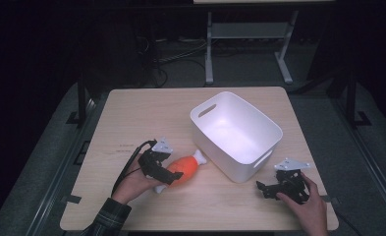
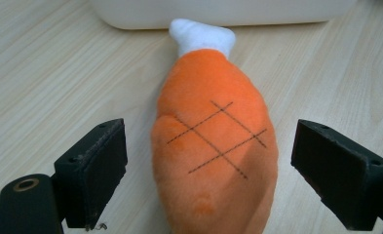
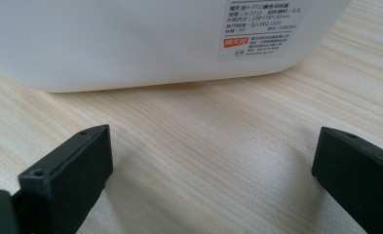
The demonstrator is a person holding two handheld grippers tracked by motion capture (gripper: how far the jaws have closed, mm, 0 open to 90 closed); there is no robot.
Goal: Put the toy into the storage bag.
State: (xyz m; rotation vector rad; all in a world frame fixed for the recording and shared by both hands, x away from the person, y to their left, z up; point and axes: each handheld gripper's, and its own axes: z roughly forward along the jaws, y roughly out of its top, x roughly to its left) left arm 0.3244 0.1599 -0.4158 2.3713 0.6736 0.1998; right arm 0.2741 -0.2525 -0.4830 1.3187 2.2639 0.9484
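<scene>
**High view: drumstick toy between spread jaws, bin alongside**

High view, left to right: left gripper point(image 1: 167, 173) at the orange plush drumstick point(image 1: 183, 168), which lies on the worktop point(image 1: 131, 123). Jaws wide, either side of the toy, not pressing. Long axis runs from the gripper toward the white bin point(image 1: 235, 133); white bone end just beside its wall. Right gripper point(image 1: 265, 188) jaws wide, nothing between. Bin label point(image 3: 257, 27) print too small to read.

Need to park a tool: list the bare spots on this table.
Free: the far left of the table beyond the left gripper, and the near edge between both hands. Crowded: plush drumstick against the white bin, right gripper beside it.
</scene>
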